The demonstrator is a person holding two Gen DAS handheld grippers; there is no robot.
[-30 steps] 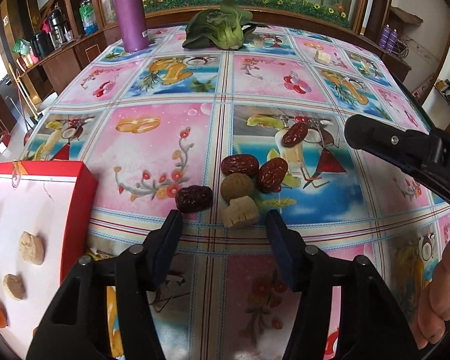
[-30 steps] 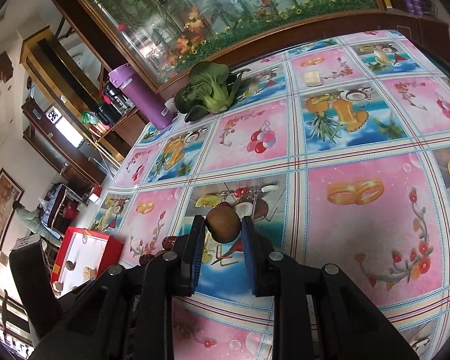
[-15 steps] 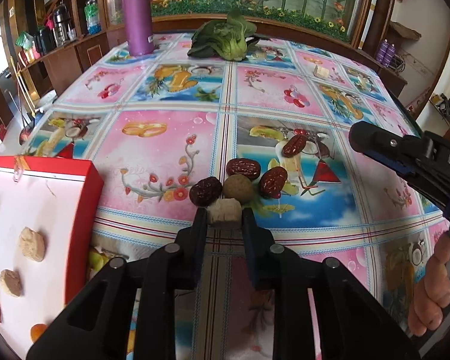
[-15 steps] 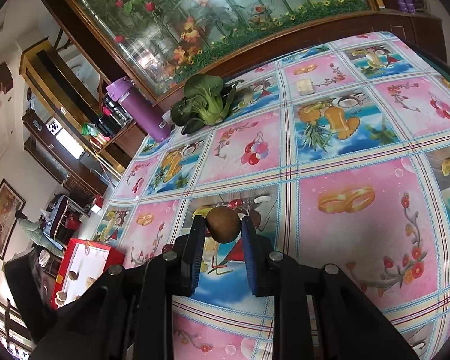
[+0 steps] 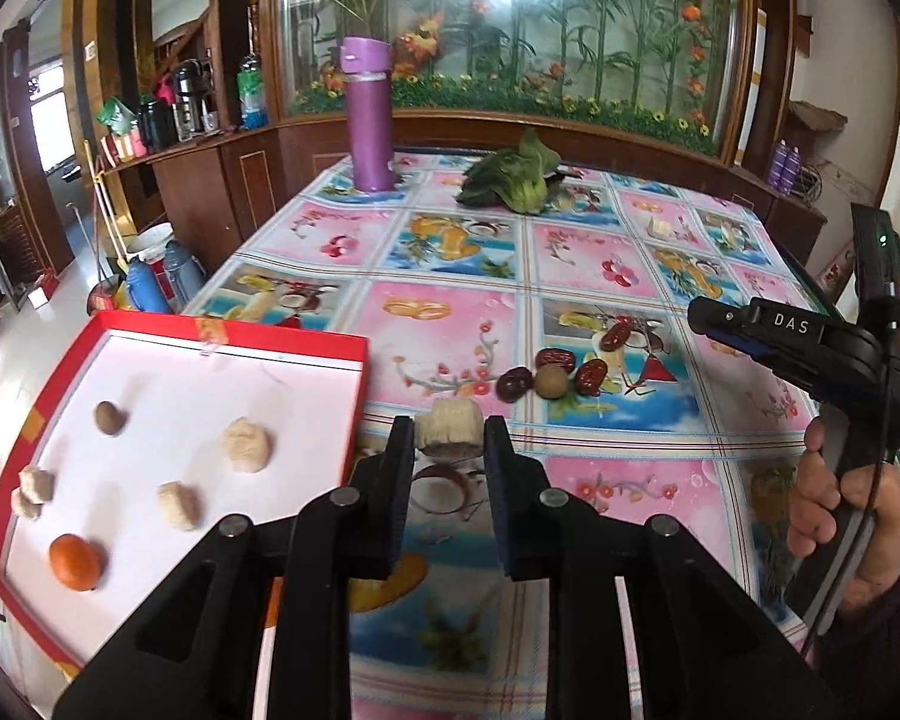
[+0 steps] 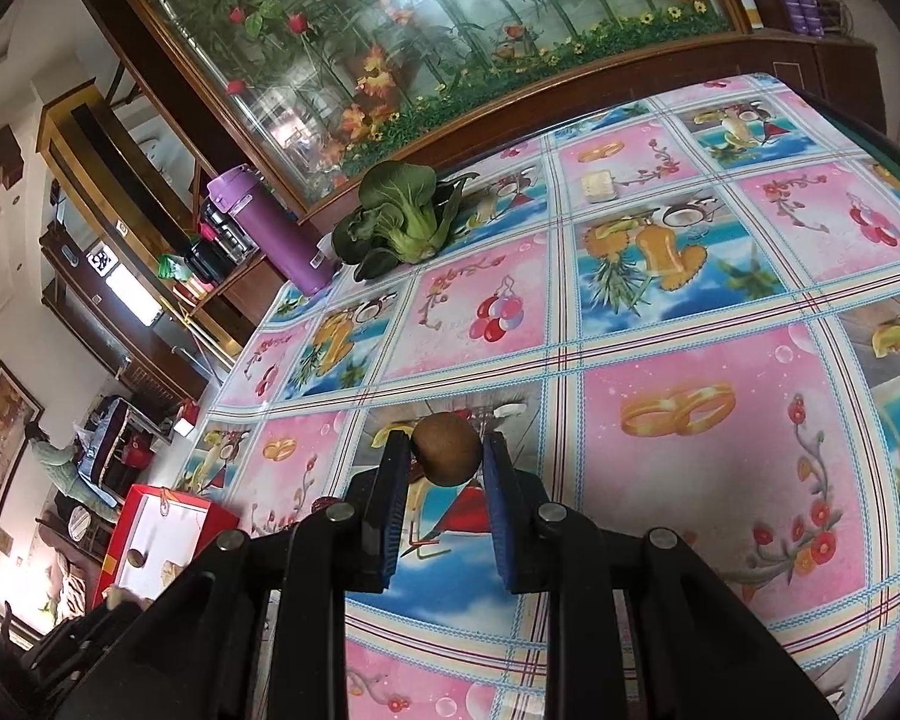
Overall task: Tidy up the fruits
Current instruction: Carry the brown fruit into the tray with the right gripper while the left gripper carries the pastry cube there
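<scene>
The left gripper is closed on a pale ridged fruit piece, which sits between the two fingertips and is lifted off the tablecloth. The right gripper is also closed, on a round brown fruit held at its fingertips, above the cloth.

To the left of the left fingers lies the red tray with white bottom. Five or six pieces are already in it: an orange fruit at the near corner, a small brown fruit farther back, and several pale pieces between them. So I judge that a good part of the work is done.

Ahead of the left fingertips, a little to the right, some fruits are not yet sorted: four red dates lying close around one brown round fruit. They rest on the cloth, well apart from the tray.

What is left, as I judge it: both held pieces must go into the tray, and then the five on the cloth. The bok choy and the purple bottle stand far beyond the fingers and seem not to be part of the sorting.
</scene>
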